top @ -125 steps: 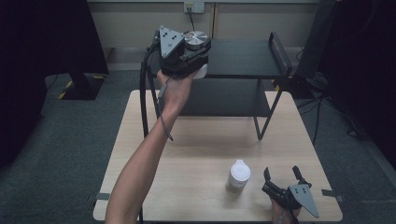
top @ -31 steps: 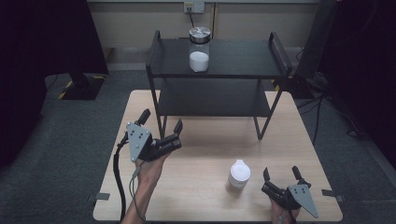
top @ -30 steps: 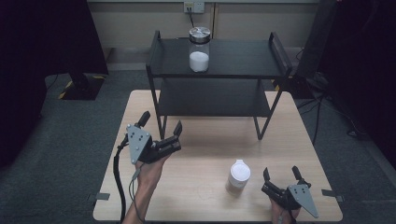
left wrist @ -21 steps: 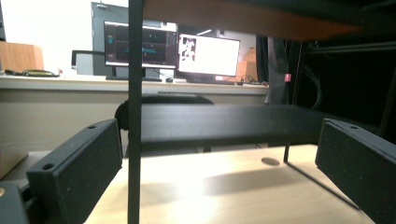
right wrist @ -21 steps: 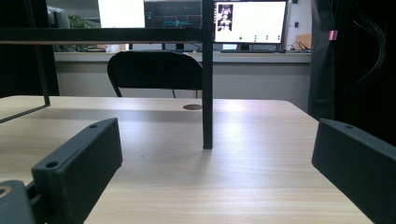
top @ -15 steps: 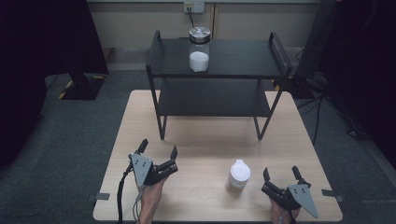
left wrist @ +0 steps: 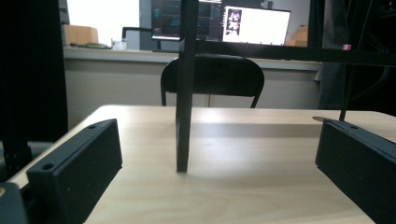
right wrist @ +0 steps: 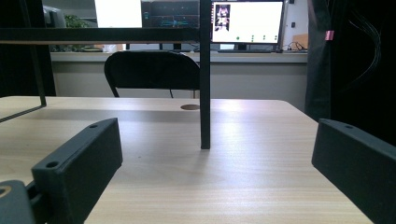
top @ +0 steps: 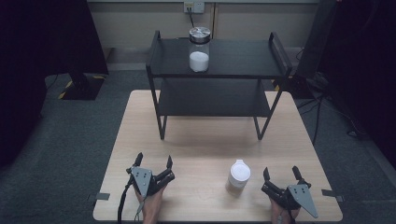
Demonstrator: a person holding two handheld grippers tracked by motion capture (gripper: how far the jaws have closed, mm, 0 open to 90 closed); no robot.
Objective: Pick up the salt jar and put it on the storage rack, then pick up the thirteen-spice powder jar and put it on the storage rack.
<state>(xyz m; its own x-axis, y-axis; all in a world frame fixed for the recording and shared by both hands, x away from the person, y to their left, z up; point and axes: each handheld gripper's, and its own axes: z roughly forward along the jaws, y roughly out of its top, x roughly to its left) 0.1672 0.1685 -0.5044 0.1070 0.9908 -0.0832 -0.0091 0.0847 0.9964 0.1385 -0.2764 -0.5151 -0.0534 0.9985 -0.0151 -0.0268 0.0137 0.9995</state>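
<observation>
High view: I see the left gripper (top: 153,163) and right gripper (top: 281,172) low on the table (top: 201,144), jaws apart, empty. White-lidded jar (top: 238,177) stands between them, nearer the right. Glass jar (top: 199,48) sits on the black shelf (top: 233,58).
Left gripper view: jaws spread; shelf leg (left wrist: 184,116) ahead.
Right gripper view: jaws spread; another leg (right wrist: 205,93).

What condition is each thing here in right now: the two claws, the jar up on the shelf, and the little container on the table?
Left claw: open, empty, low over the table's near left.
Right claw: open, empty, at the table's near right.
Glass jar: upright on the top shelf, metal lid on, partly filled with white powder.
White-lidded container: upright on the table, lid on, apart from the right claw.
Black shelf unit: standing at the table's far side, lower shelf bare.
</observation>
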